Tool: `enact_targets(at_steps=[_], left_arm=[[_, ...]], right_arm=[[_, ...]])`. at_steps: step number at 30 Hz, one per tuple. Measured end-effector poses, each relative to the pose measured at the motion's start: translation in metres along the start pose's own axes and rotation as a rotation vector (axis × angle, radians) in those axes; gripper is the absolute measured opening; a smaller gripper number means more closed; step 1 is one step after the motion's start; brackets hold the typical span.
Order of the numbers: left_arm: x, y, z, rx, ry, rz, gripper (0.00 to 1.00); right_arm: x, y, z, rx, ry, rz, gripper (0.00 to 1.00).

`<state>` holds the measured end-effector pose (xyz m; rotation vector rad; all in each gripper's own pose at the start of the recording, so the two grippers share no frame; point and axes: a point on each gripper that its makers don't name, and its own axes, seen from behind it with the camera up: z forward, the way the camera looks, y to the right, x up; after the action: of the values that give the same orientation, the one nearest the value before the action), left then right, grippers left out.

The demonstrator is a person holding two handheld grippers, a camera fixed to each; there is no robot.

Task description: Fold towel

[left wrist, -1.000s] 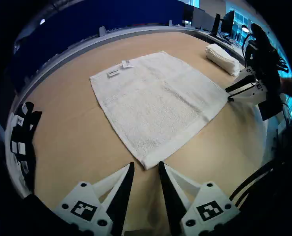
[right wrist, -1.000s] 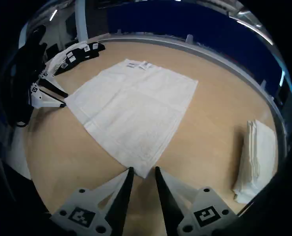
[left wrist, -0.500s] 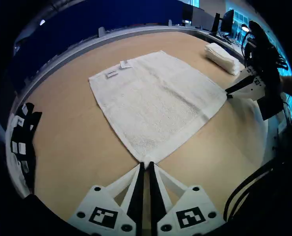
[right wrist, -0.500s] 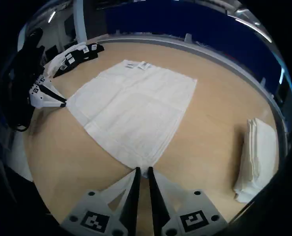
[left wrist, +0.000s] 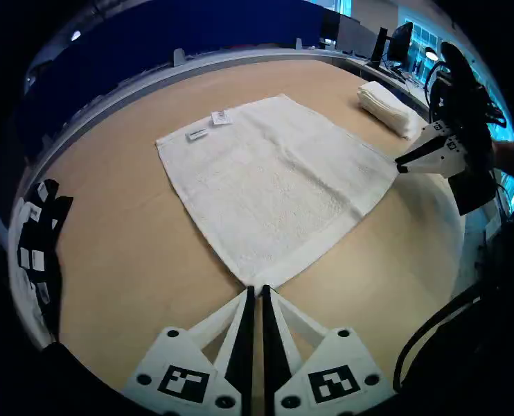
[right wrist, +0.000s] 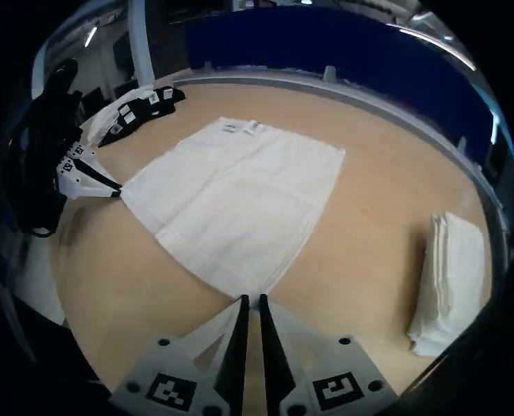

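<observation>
Towel (left wrist: 271,180) lies flat in the middle of the bench (left wrist: 132,229). Your left tongs (left wrist: 255,291) pinch one near corner, and your right tongs (right wrist: 250,299) pinch the other near corner. This looks like the start of the first fold, so next you should lift both corners together and carry them over to the far edge, keeping them level.

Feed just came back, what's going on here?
A person holds a tool in each hand. The left tool is shut on one corner of the white towel, the right tool on the neighbouring corner. The towel lies flat on the wooden table, not yet folded. A folded stack sits nearby.
</observation>
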<state>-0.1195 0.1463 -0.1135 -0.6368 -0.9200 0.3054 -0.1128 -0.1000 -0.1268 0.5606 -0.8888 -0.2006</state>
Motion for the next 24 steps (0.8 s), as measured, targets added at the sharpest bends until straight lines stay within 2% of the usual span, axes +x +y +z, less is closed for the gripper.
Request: enact_targets(at_steps=[6, 14, 24], left_arm=[[0.011, -0.002, -0.017, 0.013, 0.023, -0.026, 0.08], [0.032, -0.003, -0.05, 0.026, 0.067, -0.071, 0.08], [0.056, -0.004, -0.094, 0.046, 0.124, -0.088, 0.07]], right_arm=[[0.015, 0.0, -0.018, -0.003, 0.025, -0.015, 0.11], [0.045, -0.006, -0.05, -0.004, 0.084, -0.023, 0.11], [0.075, -0.019, -0.092, -0.004, 0.151, -0.007, 0.11]])
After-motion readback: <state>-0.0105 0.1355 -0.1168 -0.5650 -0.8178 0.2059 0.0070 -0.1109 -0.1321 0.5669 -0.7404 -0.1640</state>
